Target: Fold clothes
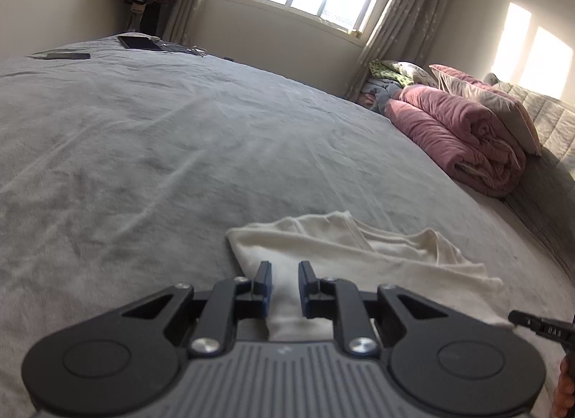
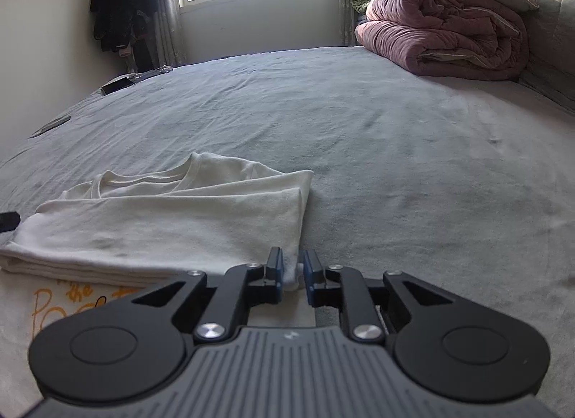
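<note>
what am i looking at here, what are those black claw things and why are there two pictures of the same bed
Each black claw is a hand-held gripper: a person carries one in each hand, and a small camera on each looks forward along its two fingers. One picture comes from the left hand-held gripper, the other from the right hand-held gripper.

Both look across a grey bed with a partly folded cream T-shirt lying on it. At the far end sit a rolled pink quilt and pillows. The left one's jaws stand apart over the shirt, holding nothing. The right one's jaws have the shirt's corner between them, though a small gap shows, so I can't say it is clamped.
</note>
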A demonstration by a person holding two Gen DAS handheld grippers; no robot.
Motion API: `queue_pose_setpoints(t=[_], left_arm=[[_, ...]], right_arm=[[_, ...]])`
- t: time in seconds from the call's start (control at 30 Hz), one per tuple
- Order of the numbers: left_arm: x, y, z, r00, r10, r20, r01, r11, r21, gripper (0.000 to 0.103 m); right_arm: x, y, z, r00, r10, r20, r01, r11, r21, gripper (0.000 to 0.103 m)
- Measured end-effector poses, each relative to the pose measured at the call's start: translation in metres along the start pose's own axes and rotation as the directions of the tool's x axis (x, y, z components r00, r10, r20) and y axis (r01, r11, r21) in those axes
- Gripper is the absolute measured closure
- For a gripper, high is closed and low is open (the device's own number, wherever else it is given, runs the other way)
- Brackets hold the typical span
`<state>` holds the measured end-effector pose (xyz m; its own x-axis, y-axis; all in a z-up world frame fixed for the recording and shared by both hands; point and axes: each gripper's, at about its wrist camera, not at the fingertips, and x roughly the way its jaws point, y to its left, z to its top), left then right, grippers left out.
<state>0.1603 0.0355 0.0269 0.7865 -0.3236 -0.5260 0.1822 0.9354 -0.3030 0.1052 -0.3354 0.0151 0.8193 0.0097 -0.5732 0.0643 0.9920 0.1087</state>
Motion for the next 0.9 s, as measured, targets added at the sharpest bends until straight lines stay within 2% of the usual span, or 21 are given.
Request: queue_pose_setpoints(t=[0.07,0.2,0.33,0.43,0.77,0.9], left_arm=[[-0.007,-0.008,-0.012,1.0,0.028,0.002,-0.028,0.998,0.059,0.085],[-0.016,-0.012,-0.026,0.996,0.085,-0.021,-0.082,0.993,0.087,0.078],[-0.029,-0.01,-0.04,0.992,0.118,-0.05,-0.114,0.991,0.071,0.076],[-0.044,-0.012,-0.052,0.989,0.142,-0.05,-0.137,0.987,0.089,0.076],[-0.103,-0.015,-0.09,0.982,0.171,-0.076,-0.169,0.985,0.028,0.076],[-0.132,-0.021,-0.111,0.979,0.189,-0.071,-0.187,0.982,0.031,0.076]], right_arm=[[-0.012,0.001,-0.002,1.0,0.002,0.015,-0.002,1.0,-0.004,0.084],[-0.03,0.003,-0.01,1.0,0.017,-0.005,-0.017,1.0,-0.011,0.084],[-0.031,0.003,-0.033,0.996,0.026,-0.085,-0.026,1.0,0.001,0.086],[-0.039,0.014,-0.045,0.998,-0.005,-0.055,0.0,0.997,-0.083,0.086],[-0.088,0.005,-0.077,0.997,-0.001,-0.071,0.002,1.0,0.01,0.086],[-0.116,0.008,-0.095,0.997,-0.012,-0.079,0.014,1.0,0.024,0.086]])
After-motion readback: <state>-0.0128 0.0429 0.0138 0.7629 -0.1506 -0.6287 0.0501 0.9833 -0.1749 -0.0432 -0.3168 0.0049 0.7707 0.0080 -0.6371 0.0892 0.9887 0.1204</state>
